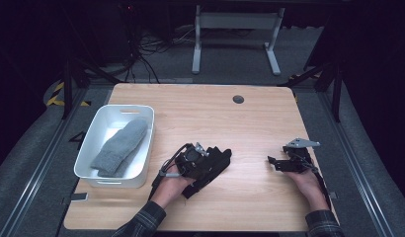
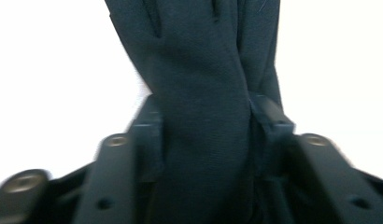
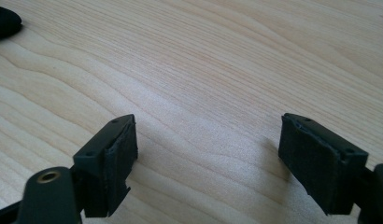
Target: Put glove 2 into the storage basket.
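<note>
A dark room with grey carpet and a tangle of cables surrounds a light wooden surface (image 1: 250, 118), whose far edge carries a small round dark grommet (image 1: 238, 99). Near the left edge of the surface sits a white bin (image 1: 147, 129), reaching almost to the near left corner, and a grey sock (image 1: 119, 147) lies lengthwise inside it. Just right of the bin, toward the near edge, the left hand (image 1: 172, 186) holds the left gripper (image 1: 204, 157) over a black glove (image 1: 219, 160) that lies on the surface and stretches away from the hand toward the middle. In the left gripper view the glove (image 2: 199, 107) rises between the two fingers (image 2: 150, 135), which press against the fabric on both sides, so the fingers are clamped on the glove. Well apart from it, near the right edge of the surface, the right hand (image 1: 309, 183) holds the right gripper (image 1: 272, 162) low over bare wood, pointing toward the glove. In the right gripper view its fingers (image 3: 116, 154) stand wide apart, with wood grain alone between them.
</note>
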### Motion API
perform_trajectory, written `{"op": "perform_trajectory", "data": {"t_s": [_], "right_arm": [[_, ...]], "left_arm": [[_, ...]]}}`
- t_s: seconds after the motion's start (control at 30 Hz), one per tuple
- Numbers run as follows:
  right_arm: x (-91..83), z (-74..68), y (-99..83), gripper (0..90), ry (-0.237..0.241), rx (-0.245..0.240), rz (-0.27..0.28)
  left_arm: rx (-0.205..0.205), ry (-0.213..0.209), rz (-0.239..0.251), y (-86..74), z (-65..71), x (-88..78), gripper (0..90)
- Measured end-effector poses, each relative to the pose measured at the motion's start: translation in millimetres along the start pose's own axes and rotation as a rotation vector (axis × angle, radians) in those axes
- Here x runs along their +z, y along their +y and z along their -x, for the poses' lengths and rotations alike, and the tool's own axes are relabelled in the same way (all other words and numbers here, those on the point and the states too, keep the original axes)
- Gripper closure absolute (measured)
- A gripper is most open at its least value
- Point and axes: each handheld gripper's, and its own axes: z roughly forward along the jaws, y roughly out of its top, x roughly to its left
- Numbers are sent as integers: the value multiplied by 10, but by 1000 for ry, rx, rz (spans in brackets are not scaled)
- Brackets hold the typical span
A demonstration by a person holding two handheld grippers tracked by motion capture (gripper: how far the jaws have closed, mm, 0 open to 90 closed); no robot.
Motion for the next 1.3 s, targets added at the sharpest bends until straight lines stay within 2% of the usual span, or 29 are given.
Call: {"op": "perform_trajectory", "data": {"t_s": [0.07, 0.17, 0.27, 0.37, 0.47, 0.53, 0.67, 0.83, 1.1, 1.3], "right_arm": [[0, -1, 0, 202, 0, 0, 0], [0, 0, 0, 203, 0, 0, 0], [0, -1, 1, 202, 0, 0, 0], [1, -1, 1, 203, 0, 0, 0], [1, -1, 1, 203, 1, -1, 0], [1, -1, 1, 203, 1, -2, 0], [1, -1, 1, 203, 1, -1, 0], [1, -2, 1, 202, 1, -2, 0], [1, -3, 1, 202, 2, -2, 0], [1, -3, 1, 203, 2, -2, -1]], "left_arm": [[-6, -6, -8, 10, 8, 0, 654], [-24, -19, -14, 16, 2, -5, 670], [-52, -60, -9, 5, -48, -16, 674], [-67, -79, -6, 4, -63, -43, 674], [-72, -103, 3, 16, -53, -117, 674], [-68, -92, 13, 39, -29, -208, 674], [-86, -104, 38, 58, -36, -382, 674], [-95, -98, 48, 97, -77, -603, 672], [-96, -49, 57, 138, -178, -978, 671], [-112, -4, 77, 147, -330, -1251, 670]]}}
